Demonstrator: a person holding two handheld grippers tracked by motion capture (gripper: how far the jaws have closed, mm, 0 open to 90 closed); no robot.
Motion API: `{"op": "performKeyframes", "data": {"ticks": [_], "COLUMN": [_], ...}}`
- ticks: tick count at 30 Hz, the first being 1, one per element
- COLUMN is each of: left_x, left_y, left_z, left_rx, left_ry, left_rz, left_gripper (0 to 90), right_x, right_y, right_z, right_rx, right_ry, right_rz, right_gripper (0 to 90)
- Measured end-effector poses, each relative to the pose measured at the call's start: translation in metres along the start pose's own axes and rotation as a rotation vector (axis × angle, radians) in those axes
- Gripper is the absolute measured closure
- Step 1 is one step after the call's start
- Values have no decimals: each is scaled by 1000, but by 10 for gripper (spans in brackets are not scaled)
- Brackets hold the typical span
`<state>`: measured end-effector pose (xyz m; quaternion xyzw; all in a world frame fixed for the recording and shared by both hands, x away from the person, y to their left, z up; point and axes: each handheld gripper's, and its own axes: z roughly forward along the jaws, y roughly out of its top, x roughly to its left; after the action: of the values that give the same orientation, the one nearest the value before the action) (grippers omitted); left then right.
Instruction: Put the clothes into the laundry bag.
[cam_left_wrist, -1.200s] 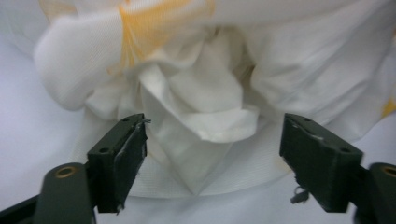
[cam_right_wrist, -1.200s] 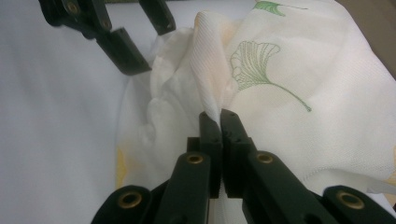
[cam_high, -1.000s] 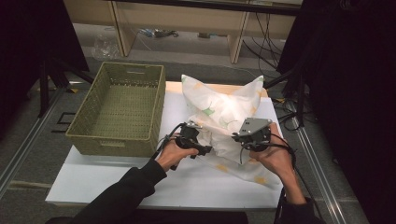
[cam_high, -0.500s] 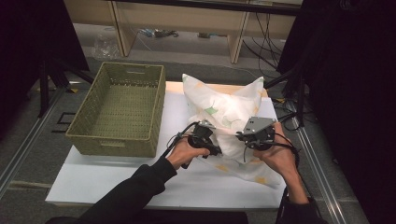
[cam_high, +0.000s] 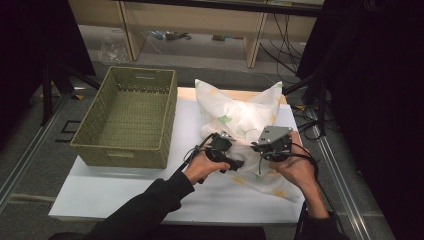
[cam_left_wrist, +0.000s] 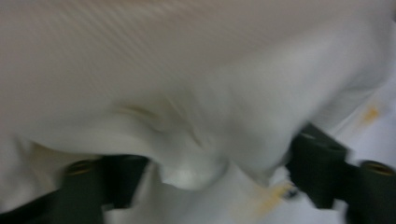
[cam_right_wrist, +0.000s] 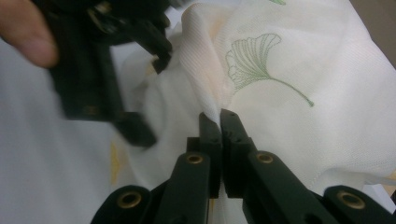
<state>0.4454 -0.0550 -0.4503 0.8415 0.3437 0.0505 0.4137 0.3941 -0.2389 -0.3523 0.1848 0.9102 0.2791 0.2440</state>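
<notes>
A white pillowcase (cam_high: 240, 112) printed with green and yellow leaves lies bunched on the white table (cam_high: 100, 190). My right gripper (cam_high: 256, 146) is at its near edge, jaws shut on a raised fold of the cloth (cam_right_wrist: 210, 88). My left gripper (cam_high: 234, 151) is just left of it, and its jaws have just been opening. In the left gripper view they (cam_left_wrist: 201, 172) stand wide apart with loose cloth (cam_left_wrist: 196, 116) sagging between them, the pads not pressing on it. The right gripper view shows the left gripper (cam_right_wrist: 149, 88) close by, at the upper left.
A woven green basket (cam_high: 165, 120) with nothing in it stands on the left part of the table. The table's edges are near on the right and front. Wooden shelving (cam_high: 200, 20) and cables lie beyond the far edge, and dark curtains hang at both sides.
My left hand has moved right along the pillowcase toward the right gripper, and its jaws stand wider than before. The right gripper has stayed put, still pinching the fold.
</notes>
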Motion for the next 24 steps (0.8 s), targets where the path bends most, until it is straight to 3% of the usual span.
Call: {"op": "performKeyframes", "data": {"ticks": [3,5,6,10,15,16,18,19,23,24], "left_x": [12,16,16,4,-1,0,6,10,21,21], "left_y": [2,4,5,17,33,35,36,35,30,30], "left_z": [8,11,11,6,6,7,18,23,34,32], "left_rx": [-57,-91,-98,-153,-245,-258,-254,-244,-225,-218], "left_ry": [17,4,7,25,30,40,105,123,140,137], "left_rz": [0,-34,-32,12,-6,7,40,22,-18,-10], "left_gripper": [644,764,795,823,827,827,828,828,808,792], "right_x": [-1,-2,-2,-3,-6,-8,-9,-9,-5,-3], "right_y": [-1,-3,-4,-2,-1,-2,-3,-3,-3,-5], "right_z": [2,4,4,-1,-20,-22,-24,-23,-10,-3], "right_rx": [0,8,5,-38,-65,-74,-82,-85,-45,-3], "right_ry": [4,6,8,11,-1,-7,0,4,29,32], "right_rz": [-1,5,12,-1,29,36,25,28,16,18], "right_gripper": [897,897,897,899,900,900,900,900,900,900]}}
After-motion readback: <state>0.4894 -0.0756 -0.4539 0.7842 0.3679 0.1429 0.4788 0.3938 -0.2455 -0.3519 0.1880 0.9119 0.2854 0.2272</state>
